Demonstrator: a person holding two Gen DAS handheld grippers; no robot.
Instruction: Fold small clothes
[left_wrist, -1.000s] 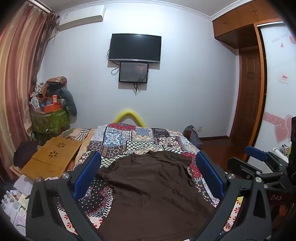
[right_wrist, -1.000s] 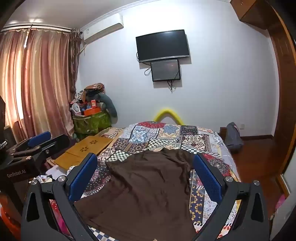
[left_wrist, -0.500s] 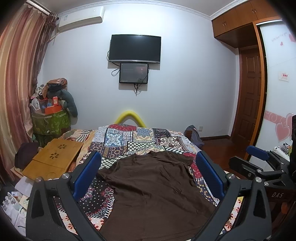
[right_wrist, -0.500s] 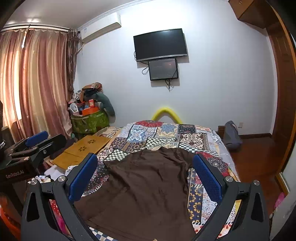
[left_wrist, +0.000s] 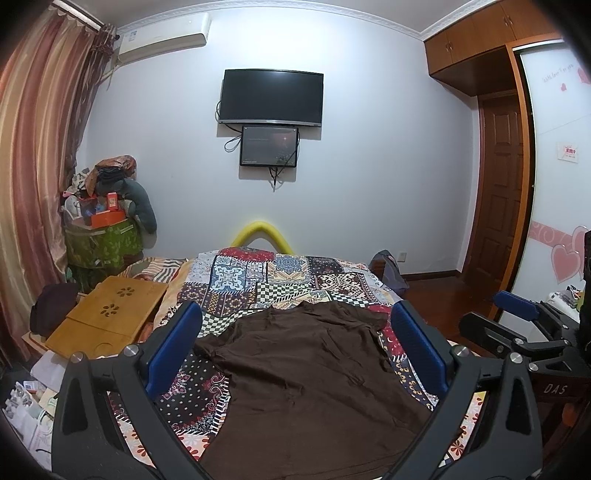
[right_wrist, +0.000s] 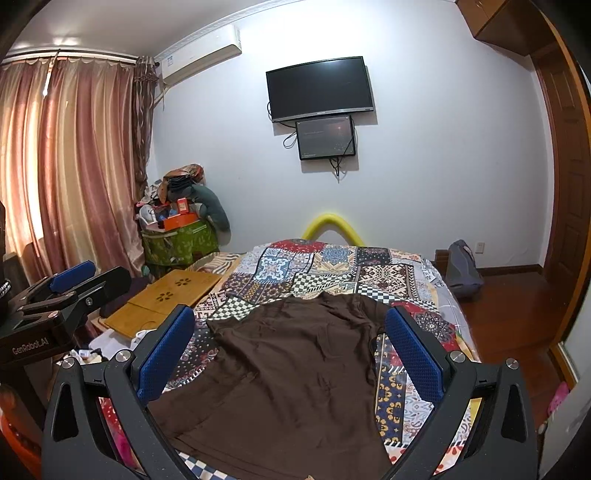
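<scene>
A dark brown shirt (left_wrist: 306, 376) lies spread flat on the patchwork bedspread (left_wrist: 258, 280), collar end away from me. It also shows in the right wrist view (right_wrist: 295, 369). My left gripper (left_wrist: 295, 347) is open and empty, held above the shirt's near part. My right gripper (right_wrist: 290, 347) is open and empty, also above the shirt. The right gripper shows at the right edge of the left wrist view (left_wrist: 517, 317); the left gripper shows at the left edge of the right wrist view (right_wrist: 70, 280). The shirt's near hem is hidden by the gripper bodies.
A wooden lap tray (left_wrist: 107, 317) lies left of the bed, with a green cluttered basket (left_wrist: 99, 240) behind it. A yellow foam tube (left_wrist: 262, 232) stands at the bed's far end. A grey bag (right_wrist: 461, 266) sits on the floor at right. Papers lie at lower left.
Both grippers have risen and tilted slightly, so the shirt sits a little lower in both views. The shirt has not moved and both grippers stay open.
</scene>
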